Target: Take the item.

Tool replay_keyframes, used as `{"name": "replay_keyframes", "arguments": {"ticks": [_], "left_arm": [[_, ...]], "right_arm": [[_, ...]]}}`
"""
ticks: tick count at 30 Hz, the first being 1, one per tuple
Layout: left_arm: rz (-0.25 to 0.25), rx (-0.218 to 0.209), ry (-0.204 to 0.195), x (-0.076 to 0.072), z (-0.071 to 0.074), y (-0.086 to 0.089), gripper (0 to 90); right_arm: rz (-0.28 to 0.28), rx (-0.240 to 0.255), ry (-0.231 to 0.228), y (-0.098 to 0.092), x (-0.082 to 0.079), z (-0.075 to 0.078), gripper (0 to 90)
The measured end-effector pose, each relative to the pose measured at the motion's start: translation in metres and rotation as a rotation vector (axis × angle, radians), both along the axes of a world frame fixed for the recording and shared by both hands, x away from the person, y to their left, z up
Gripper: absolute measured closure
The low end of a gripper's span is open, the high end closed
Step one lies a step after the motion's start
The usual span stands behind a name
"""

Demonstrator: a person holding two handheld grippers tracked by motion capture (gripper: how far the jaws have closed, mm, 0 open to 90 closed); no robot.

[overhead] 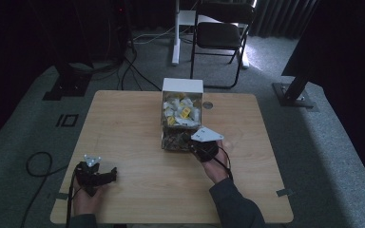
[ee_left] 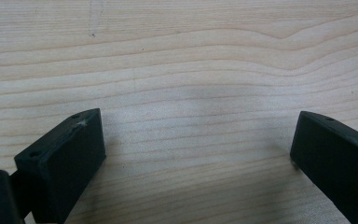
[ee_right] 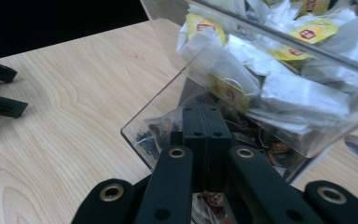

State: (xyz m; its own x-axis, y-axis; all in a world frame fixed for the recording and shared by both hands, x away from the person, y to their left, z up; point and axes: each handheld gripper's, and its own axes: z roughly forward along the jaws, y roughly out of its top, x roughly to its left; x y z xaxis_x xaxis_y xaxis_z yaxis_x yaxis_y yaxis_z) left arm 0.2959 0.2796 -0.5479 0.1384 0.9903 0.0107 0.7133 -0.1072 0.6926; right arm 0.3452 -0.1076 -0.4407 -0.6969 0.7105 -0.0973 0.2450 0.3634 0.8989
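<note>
Near the worktop's (overhead: 138, 180) far edge, one clear two-tier box (overhead: 182, 121) runs lengthwise front-to-back; the right tool (ee_right: 206, 122), jaws pressed together, reaches into its lower tier. Left tool (ee_left: 193, 154) gapes wide, empty.

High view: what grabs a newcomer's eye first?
The clear box at the table's middle, its upper shelf packed with white and yellow tea bags. The right gripper, fingers pressed together, reaches into its lower shelf of dark packets. The left gripper rests open near the front left corner.
</note>
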Motion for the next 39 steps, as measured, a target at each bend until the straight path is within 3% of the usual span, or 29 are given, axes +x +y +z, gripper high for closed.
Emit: {"name": "replay_keyframes", "arguments": {"ticks": [39], "left_arm": [[0.001,0.0,-0.002,0.0,0.0,0.0,3.5]], "right_arm": [[-0.044,0.005,-0.021,-0.029,-0.009,0.009,90.0]]}}
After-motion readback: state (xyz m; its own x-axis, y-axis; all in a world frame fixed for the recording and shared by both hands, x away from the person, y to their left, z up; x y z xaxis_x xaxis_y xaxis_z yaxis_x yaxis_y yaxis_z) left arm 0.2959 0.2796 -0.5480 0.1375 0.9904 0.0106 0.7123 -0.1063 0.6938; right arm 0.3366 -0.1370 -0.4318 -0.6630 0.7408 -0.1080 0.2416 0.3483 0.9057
